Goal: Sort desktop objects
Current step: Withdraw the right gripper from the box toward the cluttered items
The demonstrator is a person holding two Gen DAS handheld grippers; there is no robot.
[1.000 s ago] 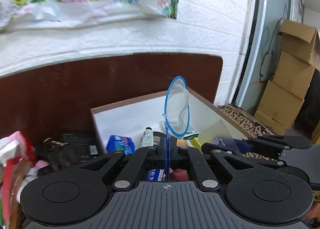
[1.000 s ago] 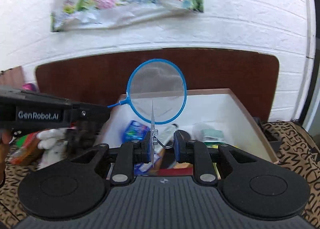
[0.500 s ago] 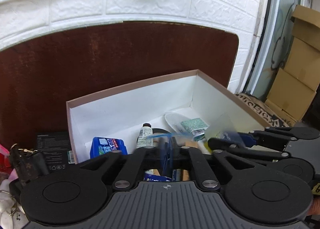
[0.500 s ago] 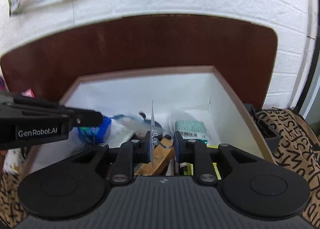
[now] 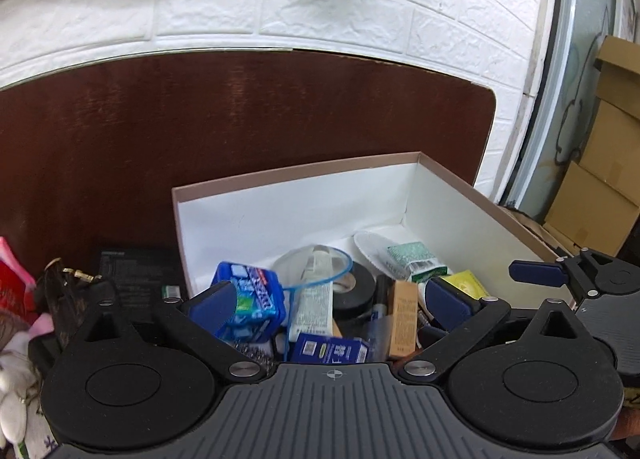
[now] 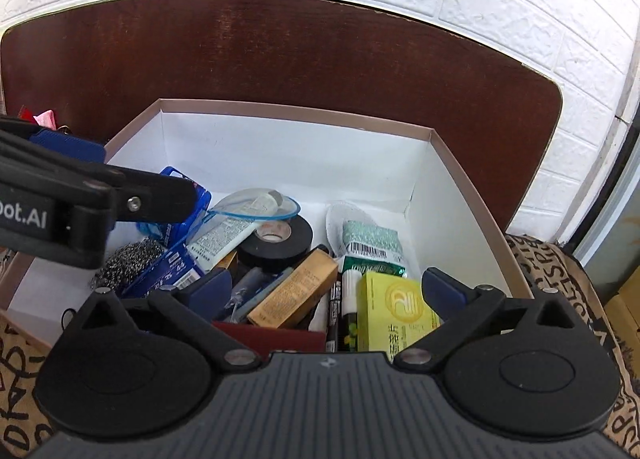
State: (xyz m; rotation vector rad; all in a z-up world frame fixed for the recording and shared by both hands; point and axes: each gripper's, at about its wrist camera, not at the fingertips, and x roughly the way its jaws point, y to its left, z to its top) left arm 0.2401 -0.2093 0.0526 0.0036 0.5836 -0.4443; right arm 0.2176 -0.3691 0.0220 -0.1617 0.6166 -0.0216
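Note:
A small blue-rimmed net (image 5: 316, 271) lies in the white cardboard box (image 5: 288, 215), resting on a white tube; it also shows in the right wrist view (image 6: 256, 207). My left gripper (image 5: 328, 299) is open and empty above the box's near left part. My right gripper (image 6: 326, 285) is open and empty above the box's (image 6: 444, 211) near side. The left gripper's finger (image 6: 132, 199) reaches in from the left in the right wrist view. The right gripper's blue pad (image 5: 536, 273) shows at the right of the left wrist view.
The box holds black tape (image 6: 280, 237), a blue gum pack (image 5: 250, 301), a steel scourer (image 6: 128, 259), a yellow box (image 6: 394, 307), a green tissue pack (image 6: 372, 245) and markers. A dark wooden headboard (image 6: 280, 59) stands behind. Clutter (image 5: 60, 291) lies left of the box.
Both grippers came down over the box and opened. The left let go of the blue net, which now lies in the box. The small clear piece has left the right gripper.

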